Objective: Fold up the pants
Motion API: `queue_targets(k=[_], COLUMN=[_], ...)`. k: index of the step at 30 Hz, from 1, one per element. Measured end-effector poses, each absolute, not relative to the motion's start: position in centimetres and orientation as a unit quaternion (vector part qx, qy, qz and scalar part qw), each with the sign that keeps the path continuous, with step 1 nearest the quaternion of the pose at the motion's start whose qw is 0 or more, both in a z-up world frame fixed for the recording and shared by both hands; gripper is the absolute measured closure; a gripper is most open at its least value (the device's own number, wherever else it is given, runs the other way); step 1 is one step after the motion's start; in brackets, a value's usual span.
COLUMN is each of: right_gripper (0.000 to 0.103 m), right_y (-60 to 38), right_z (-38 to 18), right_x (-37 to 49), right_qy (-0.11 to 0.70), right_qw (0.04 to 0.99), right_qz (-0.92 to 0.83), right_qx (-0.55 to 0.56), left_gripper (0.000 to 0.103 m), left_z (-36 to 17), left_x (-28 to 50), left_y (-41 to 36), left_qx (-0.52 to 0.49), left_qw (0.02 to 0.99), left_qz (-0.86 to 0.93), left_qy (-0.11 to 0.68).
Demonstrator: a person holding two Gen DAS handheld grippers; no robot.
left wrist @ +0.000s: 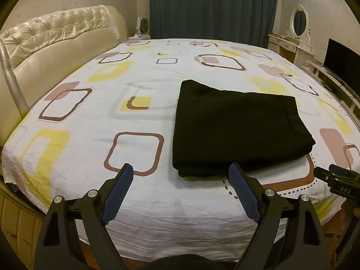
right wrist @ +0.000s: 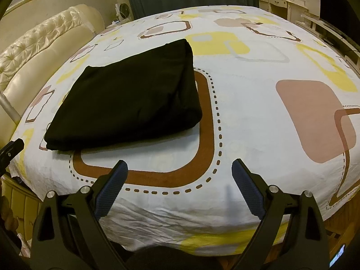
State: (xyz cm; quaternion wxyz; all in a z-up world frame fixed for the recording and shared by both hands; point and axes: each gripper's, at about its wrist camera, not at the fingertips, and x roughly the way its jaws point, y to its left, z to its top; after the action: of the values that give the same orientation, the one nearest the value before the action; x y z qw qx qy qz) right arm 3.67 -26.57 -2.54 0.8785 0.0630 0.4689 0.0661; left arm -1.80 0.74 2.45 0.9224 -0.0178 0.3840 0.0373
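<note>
1. The black pants (left wrist: 238,128) lie folded into a compact, roughly rectangular stack on the bed sheet (left wrist: 144,202), which is white with yellow, pink and brown rounded-square shapes.
2. The left gripper (left wrist: 180,171) has its jaws spread wide apart and holds nothing; its blue ribbed pads (left wrist: 117,191) hang above bare sheet near the bed's front edge.
3. Seen from the left gripper, the pants sit just ahead and to the right, with the near left corner of the stack close beyond the right fingertip; I cannot tell whether that fingertip touches the cloth.
4. The right gripper (right wrist: 180,166) is likewise spread wide and empty, poised over a thick brown rounded-square outline printed on the sheet.
5. From the right gripper, the pants (right wrist: 128,99) lie ahead and to the left, apart from both fingertips, with the stack's right edge overlapping the brown outline.
6. In the left wrist view, the tip of the right gripper (left wrist: 337,177) shows at the far right, beside the stack's near right corner.
7. Beyond the left gripper, a cream tufted headboard (left wrist: 56,40) stands to the left, dark teal curtains (left wrist: 213,6) hang straight ahead, and a white vanity with an oval mirror (left wrist: 298,22) and a dark screen (left wrist: 342,60) stand to the right.
</note>
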Motion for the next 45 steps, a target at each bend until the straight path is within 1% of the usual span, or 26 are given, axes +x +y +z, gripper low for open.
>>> queue_targets(k=[38, 45], right_gripper=[0.009, 0.009], right_y=[-26.27, -26.16], right_z=[-3.35, -3.45], right_x=[3.71, 3.82], right_qy=[0.480, 0.483], right_qw=[0.872, 0.870], right_qz=[0.073, 0.076], right_qx=[0.059, 0.057], left_gripper=[0.017, 0.016], left_z=[2.25, 2.10], left_x=[-1.72, -0.98], left_y=[0.42, 0.54], left_qx=[-0.007, -0.008], left_qw=[0.920, 0.909], left_qz=[0.043, 0.065], left_qy=[0.389, 0.411])
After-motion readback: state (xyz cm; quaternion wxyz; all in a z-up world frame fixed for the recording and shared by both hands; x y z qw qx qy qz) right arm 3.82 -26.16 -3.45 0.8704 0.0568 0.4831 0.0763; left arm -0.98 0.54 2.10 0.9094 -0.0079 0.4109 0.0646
